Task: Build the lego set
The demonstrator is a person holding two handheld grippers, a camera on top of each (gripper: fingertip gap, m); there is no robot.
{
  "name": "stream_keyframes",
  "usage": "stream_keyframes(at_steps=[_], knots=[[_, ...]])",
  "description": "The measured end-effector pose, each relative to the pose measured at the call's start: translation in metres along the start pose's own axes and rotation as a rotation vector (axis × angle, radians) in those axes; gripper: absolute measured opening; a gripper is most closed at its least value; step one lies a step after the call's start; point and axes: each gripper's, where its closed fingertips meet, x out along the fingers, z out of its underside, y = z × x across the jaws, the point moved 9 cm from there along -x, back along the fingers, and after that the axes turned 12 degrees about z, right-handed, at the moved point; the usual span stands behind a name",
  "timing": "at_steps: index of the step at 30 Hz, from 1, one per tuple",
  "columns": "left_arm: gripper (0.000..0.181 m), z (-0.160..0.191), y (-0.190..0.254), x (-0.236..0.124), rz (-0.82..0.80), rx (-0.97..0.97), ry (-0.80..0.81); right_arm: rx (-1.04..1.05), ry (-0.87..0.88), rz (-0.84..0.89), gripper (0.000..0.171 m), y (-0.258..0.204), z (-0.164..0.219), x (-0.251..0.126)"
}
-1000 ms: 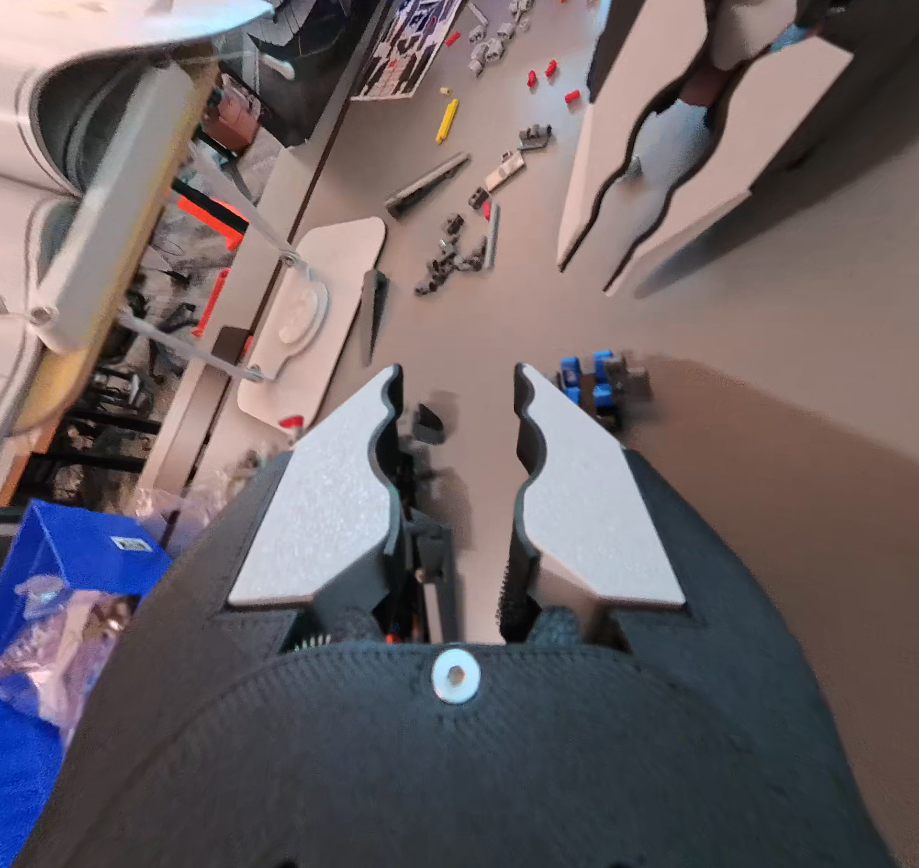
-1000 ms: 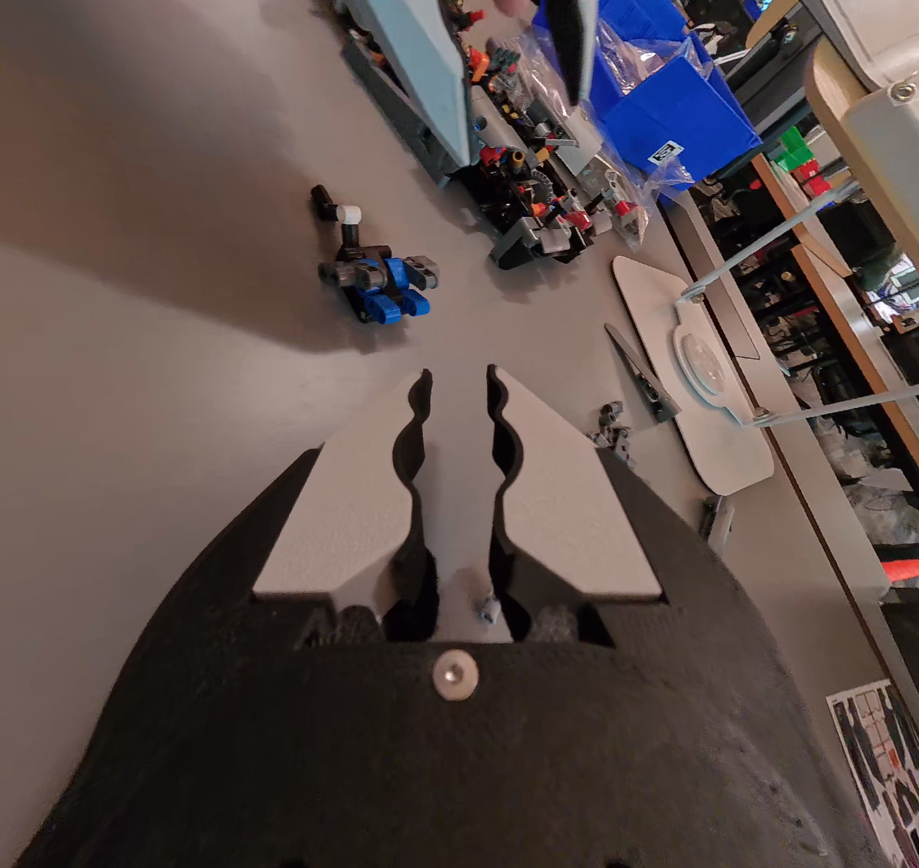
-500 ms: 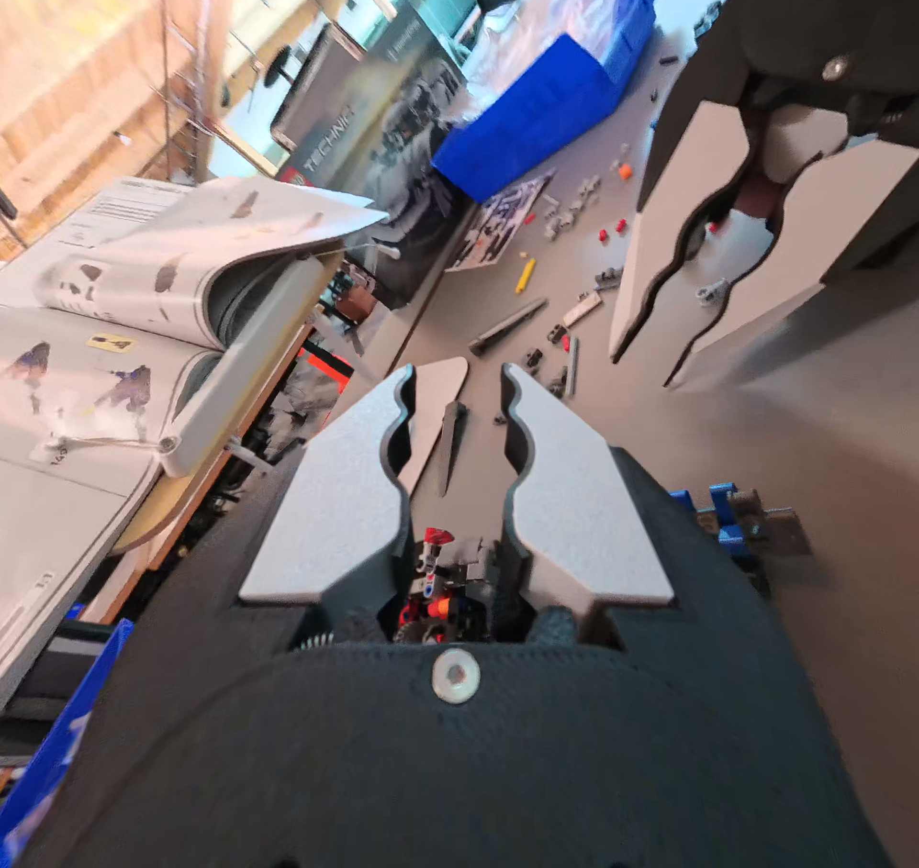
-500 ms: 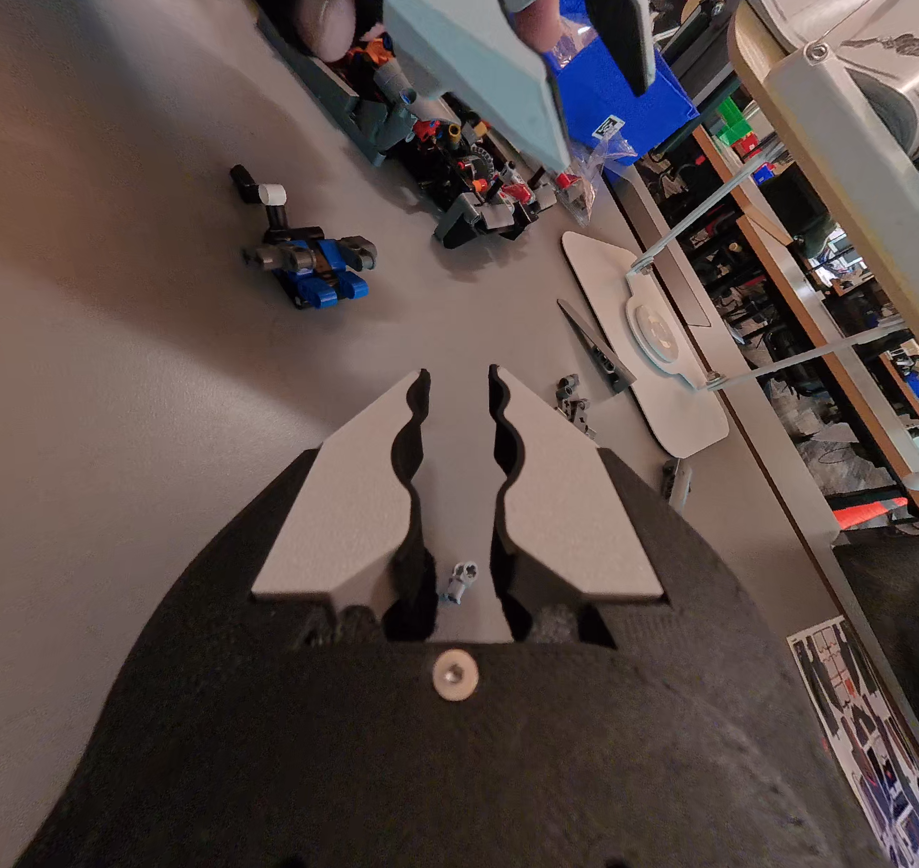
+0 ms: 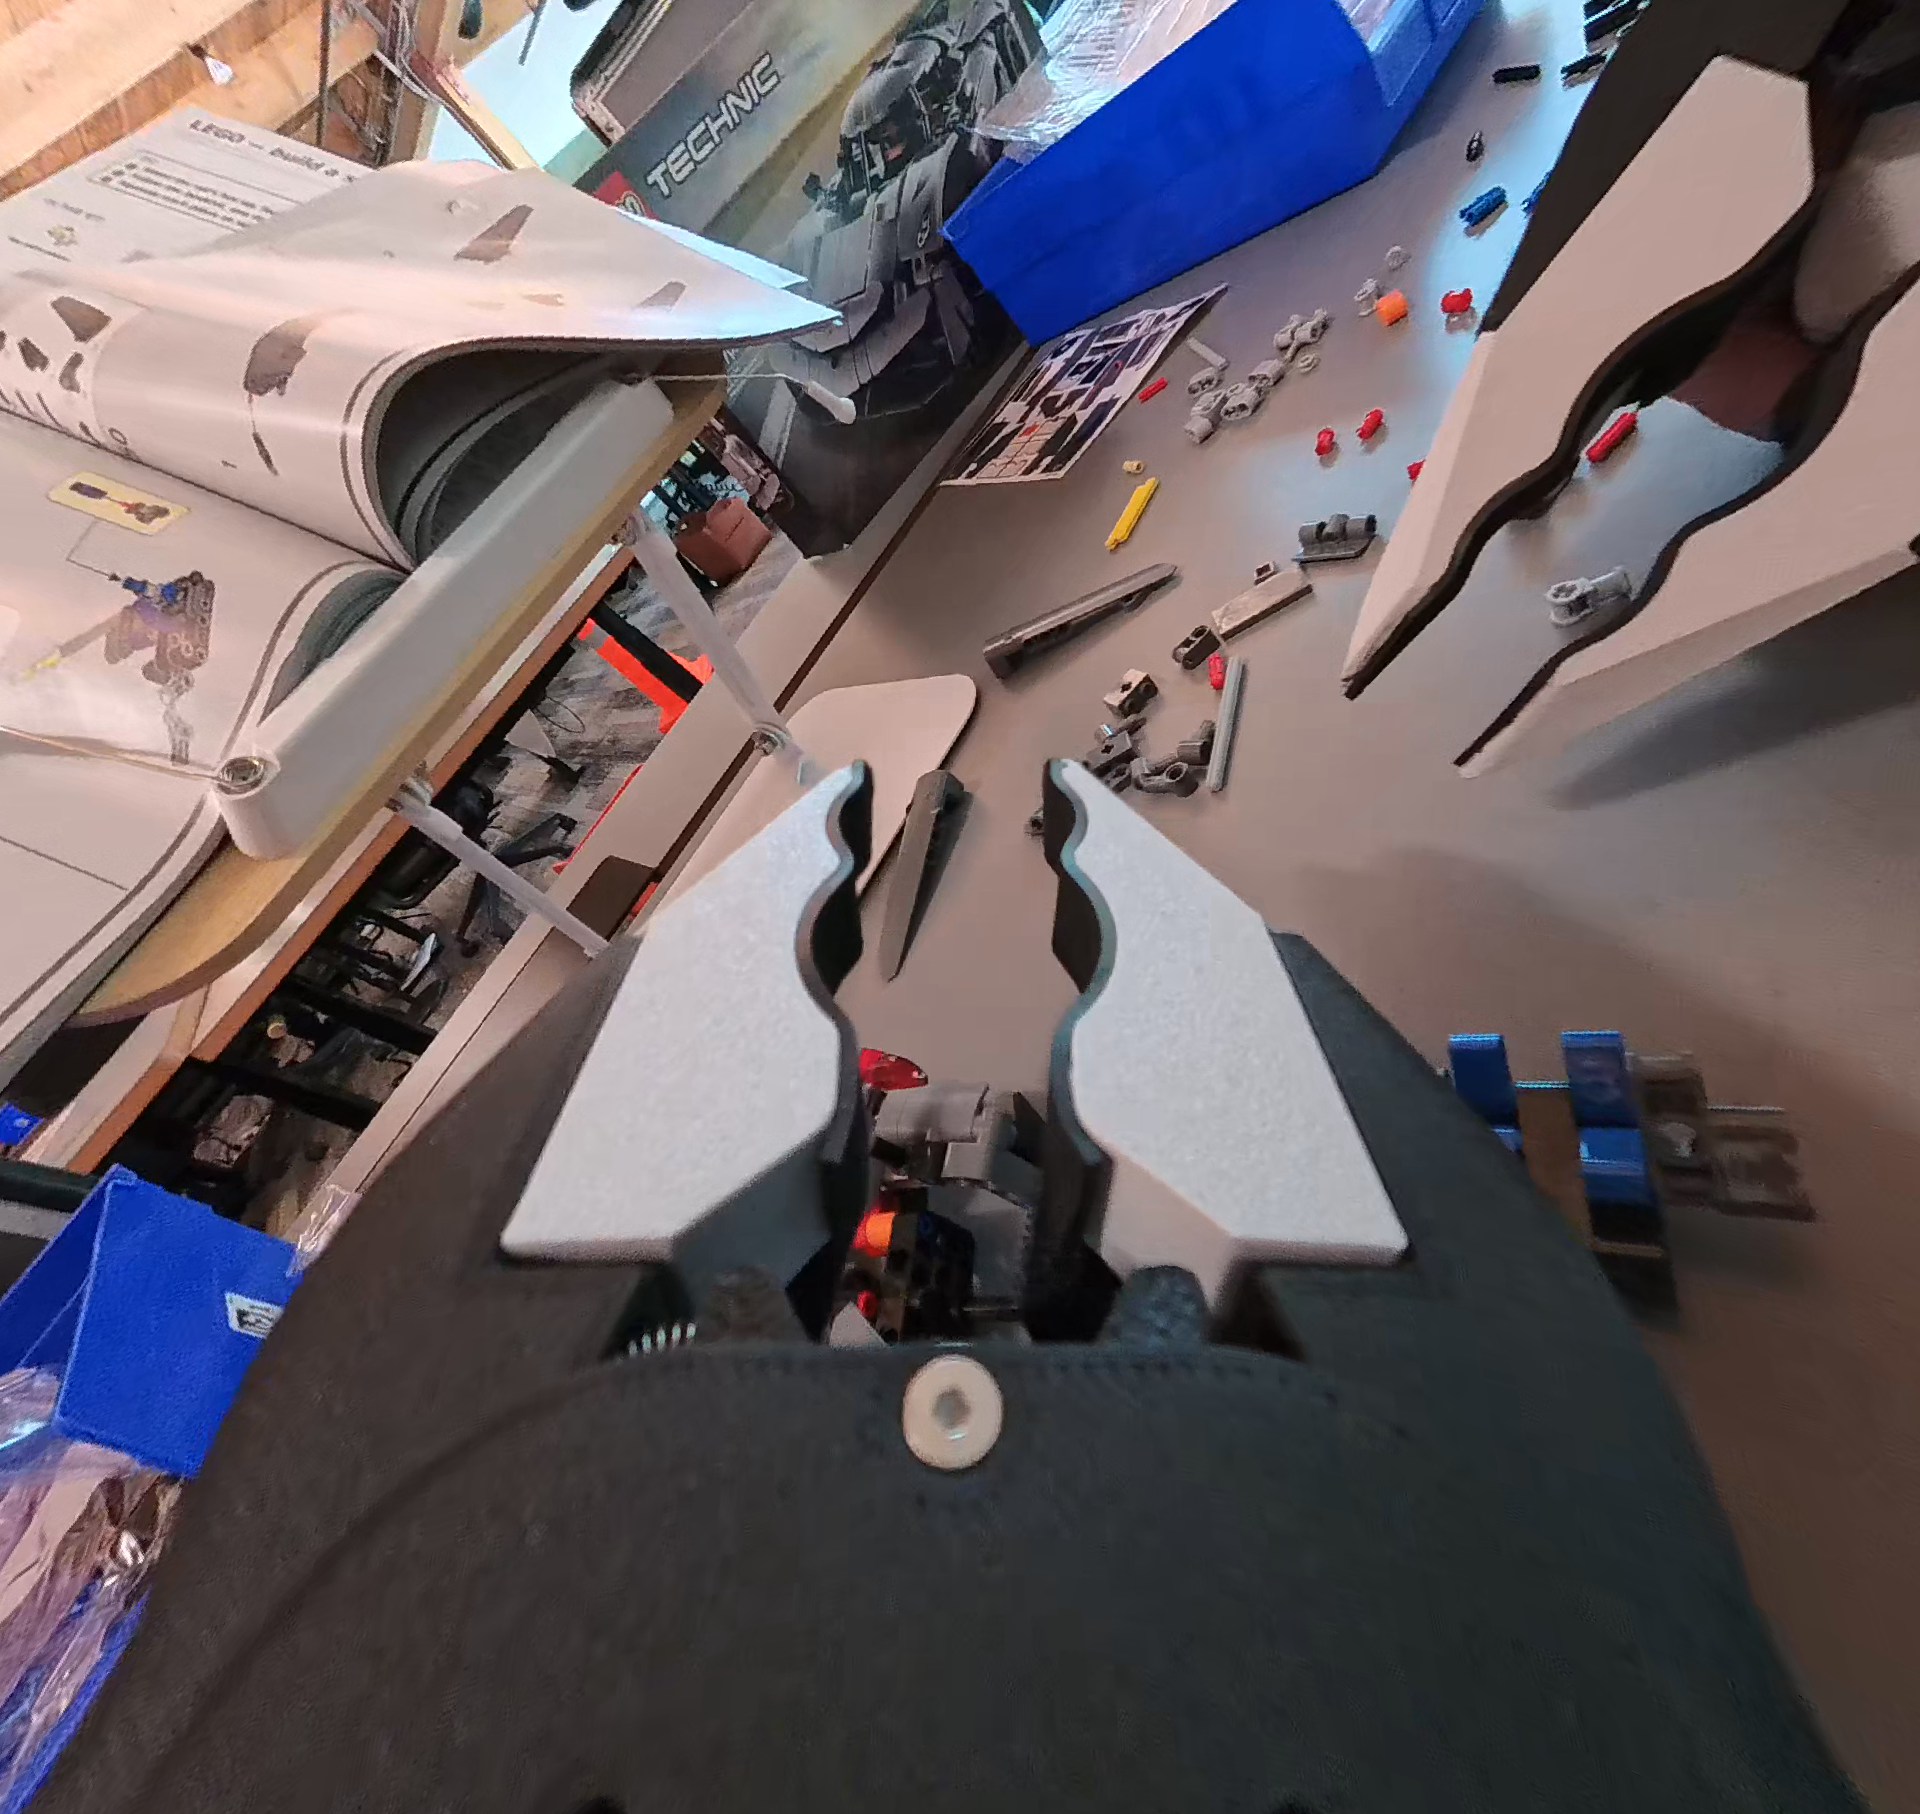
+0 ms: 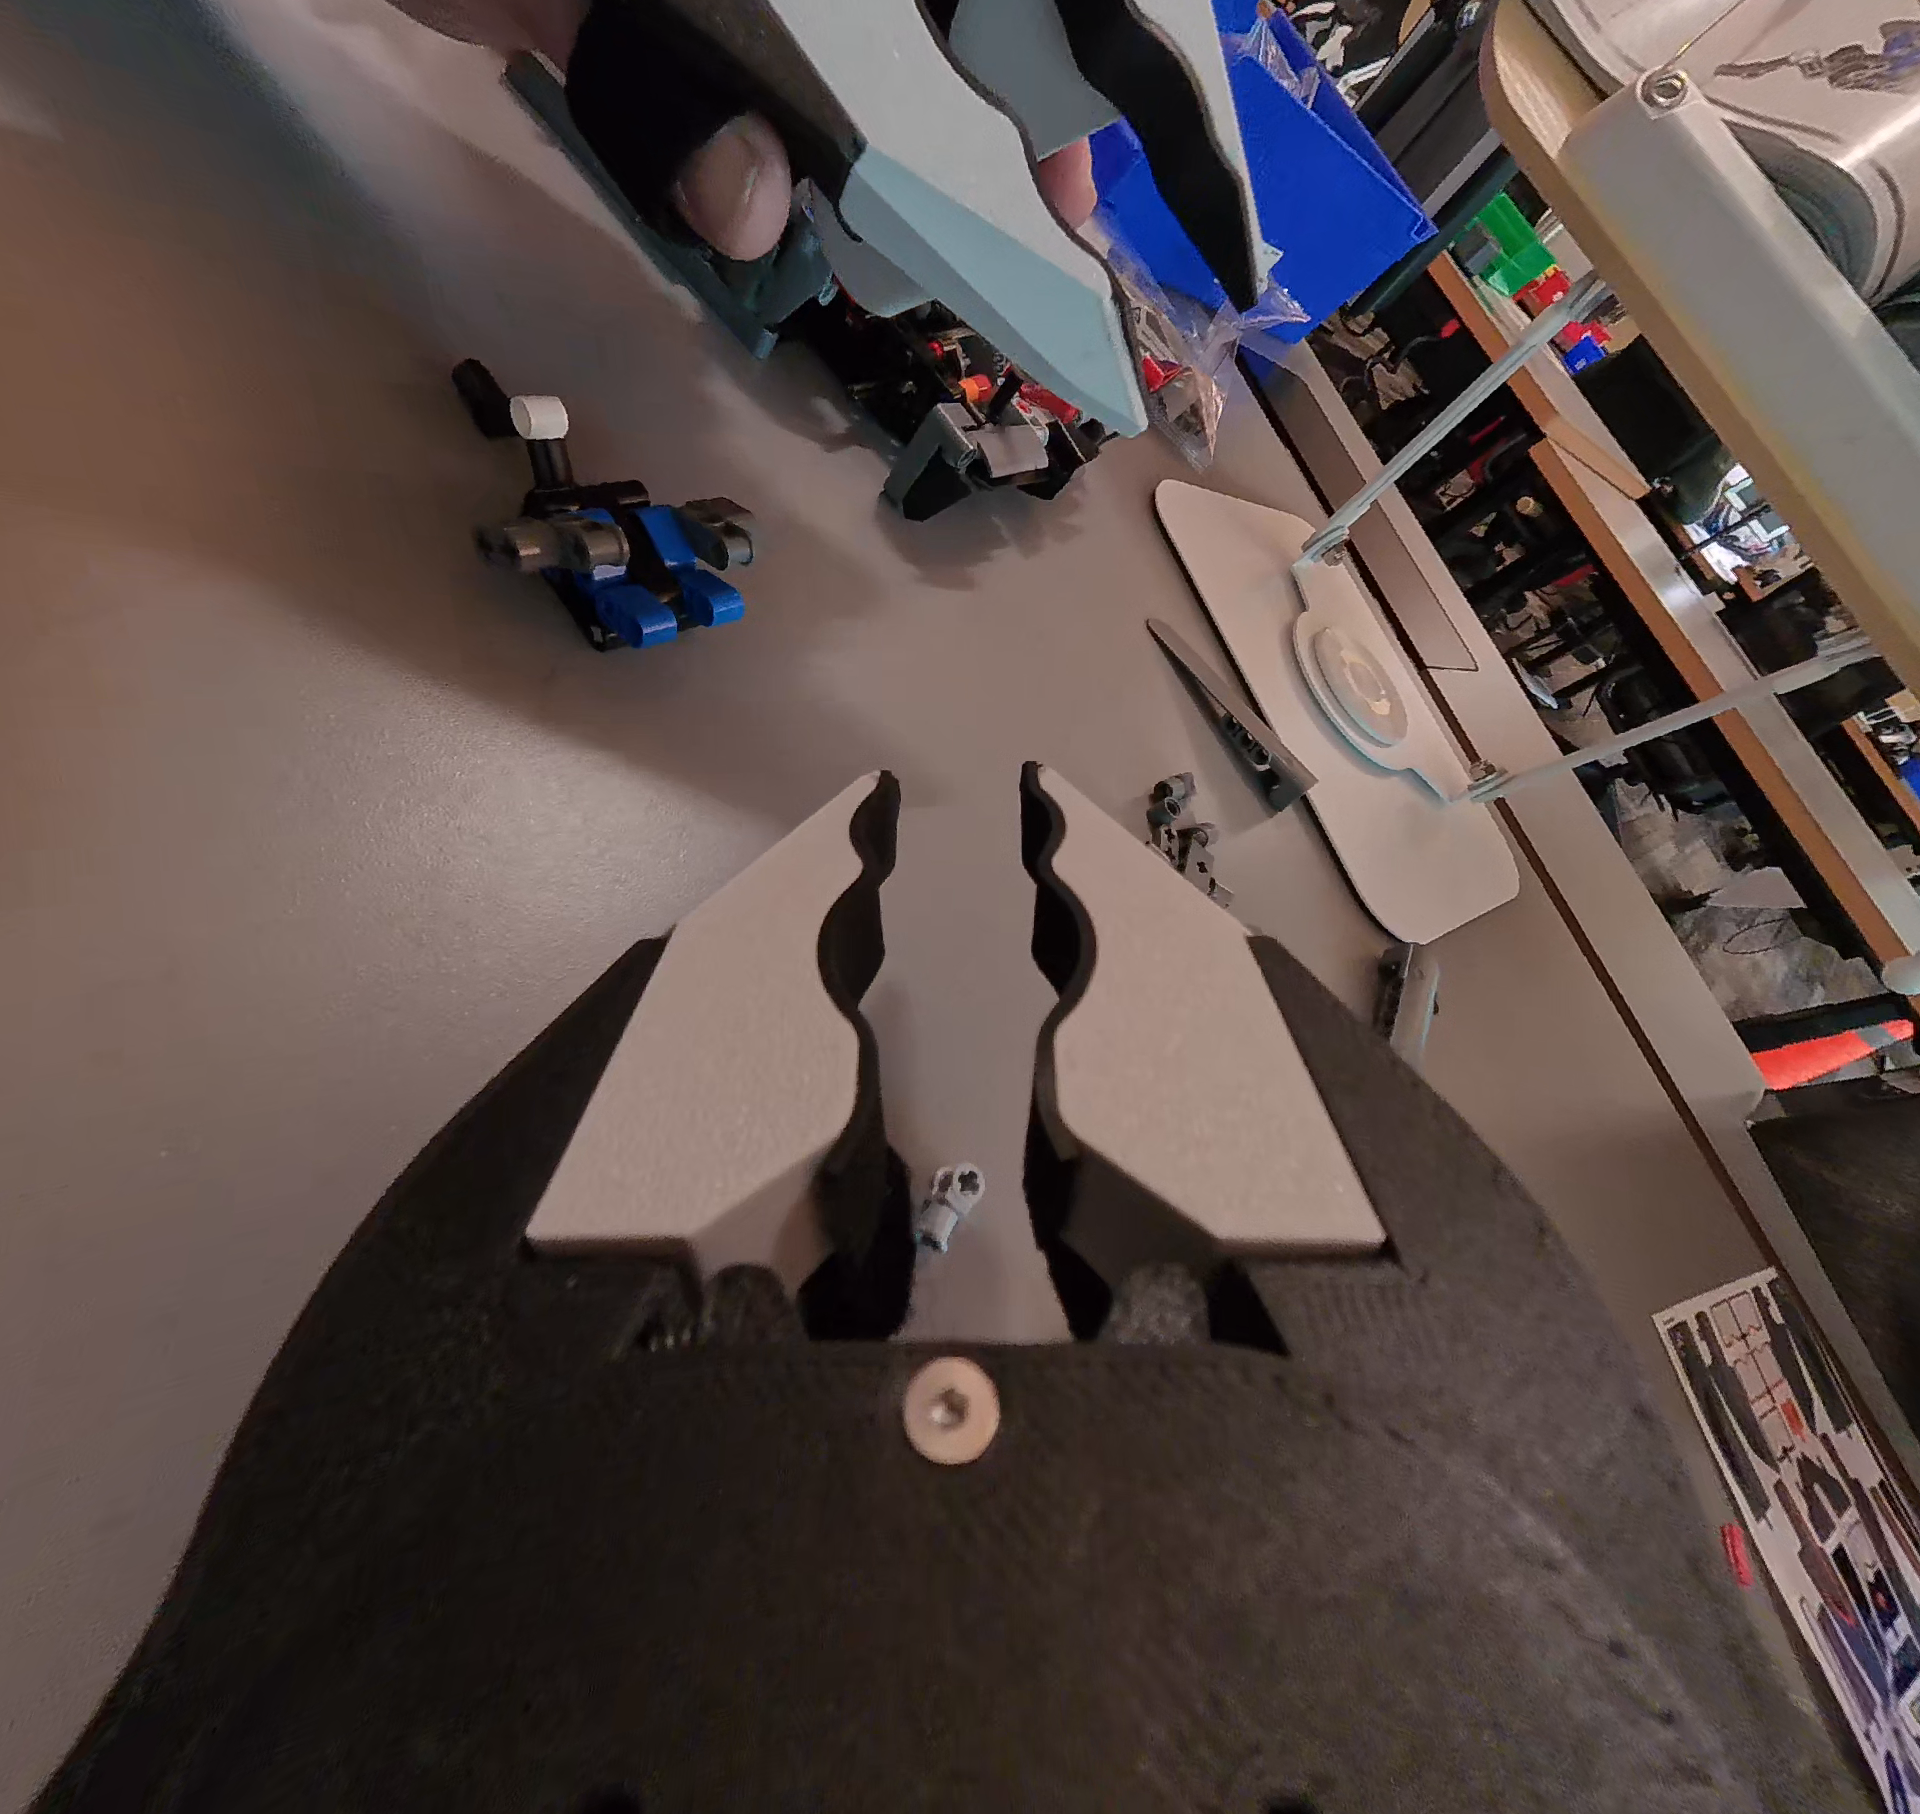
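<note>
My left gripper [image 5: 954, 785] is open and empty, raised over a dark Lego model with red and orange parts [image 5: 935, 1193] that shows between its fingers. A small blue-and-black sub-assembly [image 5: 1590, 1130] lies on the table just right of it. My right gripper [image 6: 956, 777] is open; a small light-grey connector [image 6: 951, 1208] lies loose on the table between its fingers, near their base. The right wrist view also shows the blue sub-assembly [image 6: 623, 559] ahead to the left, and the left gripper [image 6: 1184, 362] over the dark model [image 6: 966, 445].
An open instruction book [image 5: 312, 414] rests on a stand with a white base plate [image 5: 894, 725] at the table's edge. The set's box [image 5: 831, 154], blue bins [image 5: 1195, 133], a sticker sheet [image 5: 1081, 393], a dark wedge piece [image 5: 920, 860] and several loose grey parts [image 5: 1164, 756] lie beyond. The open instruction book [image 5: 312, 414] lies some 20 cm from my left tips, 30 cm from my right tips.
My left gripper has tilted up and drawn back over the dark model. My right gripper has shifted so that the grey connector shows farther forward between its fingers. Both stayed open.
</note>
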Motion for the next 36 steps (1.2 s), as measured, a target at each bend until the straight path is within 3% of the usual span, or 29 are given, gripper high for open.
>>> stream_keyframes(at_steps=[23, 29, 36], knots=[[0.036, -0.003, -0.001, -0.002, -0.013, 0.018, -0.003, -0.013, 0.028, 0.019, 0.012, 0.004, -0.003, -0.006], [0.034, -0.002, -0.004, -0.003, -0.019, 0.016, -0.005, 0.013, 0.043, 0.063, 0.020, 0.012, -0.006, -0.010], [0.031, -0.005, -0.009, -0.009, -0.053, 0.030, 0.001, 0.103, -0.184, 0.068, 0.023, 0.056, 0.003, -0.027]])
